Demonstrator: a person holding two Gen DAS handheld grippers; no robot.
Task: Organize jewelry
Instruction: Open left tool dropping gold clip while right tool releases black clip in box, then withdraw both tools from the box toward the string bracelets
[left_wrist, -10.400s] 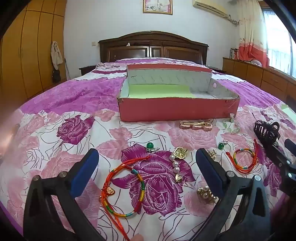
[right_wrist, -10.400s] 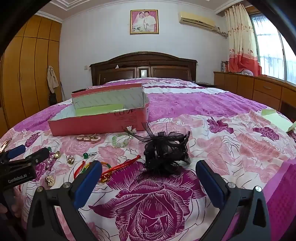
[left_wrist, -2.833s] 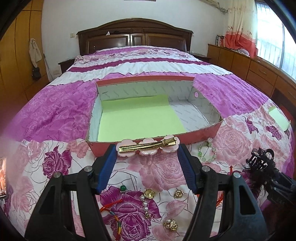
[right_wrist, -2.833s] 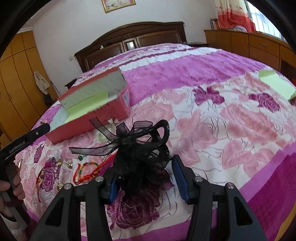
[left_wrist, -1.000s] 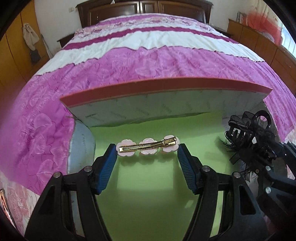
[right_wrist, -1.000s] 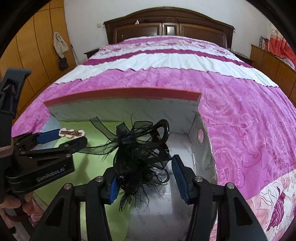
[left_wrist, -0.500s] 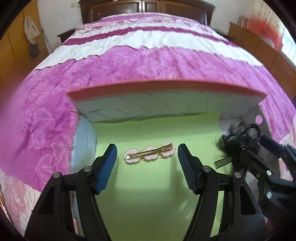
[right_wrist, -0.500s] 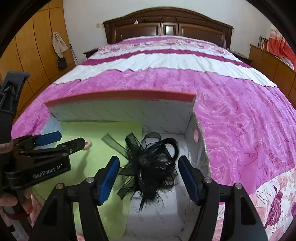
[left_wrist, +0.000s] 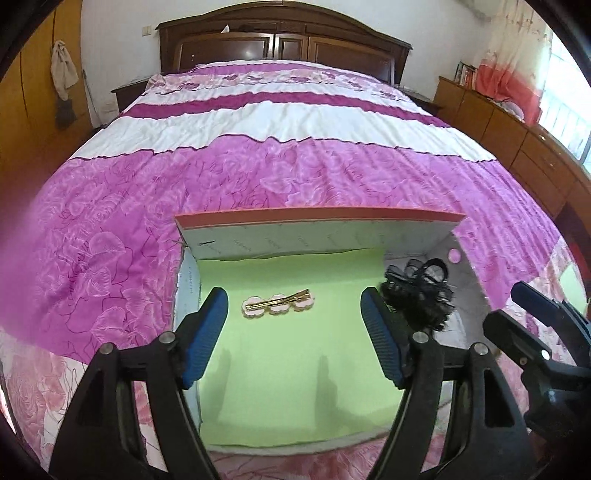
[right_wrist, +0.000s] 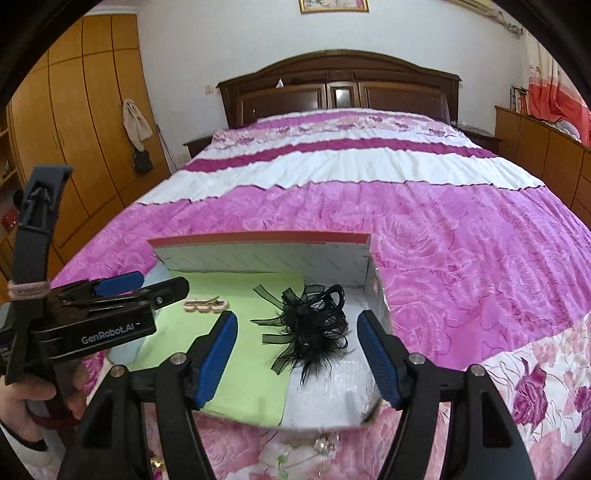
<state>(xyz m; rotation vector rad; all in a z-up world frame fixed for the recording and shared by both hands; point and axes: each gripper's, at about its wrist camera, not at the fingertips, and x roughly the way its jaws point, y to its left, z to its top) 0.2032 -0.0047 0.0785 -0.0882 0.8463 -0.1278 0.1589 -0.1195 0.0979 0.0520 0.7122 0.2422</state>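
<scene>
Black feathery hair clip (right_wrist: 314, 325) lies in the box (right_wrist: 258, 242); both grippers' jaws spread, empty.

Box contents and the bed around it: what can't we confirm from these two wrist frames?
- Box near wall: hidden by the left gripper in the left wrist view.
- Beads on the bedspread: cut off by the bottom edge in the right wrist view, partly behind the right gripper.
- Black hair claw: clip mechanism lost in mesh and feathers.
- Pink hair clip: small in the right view.

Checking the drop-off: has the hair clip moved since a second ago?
Yes. The hair clip has left the left gripper and lies on the box's green liner.
</scene>
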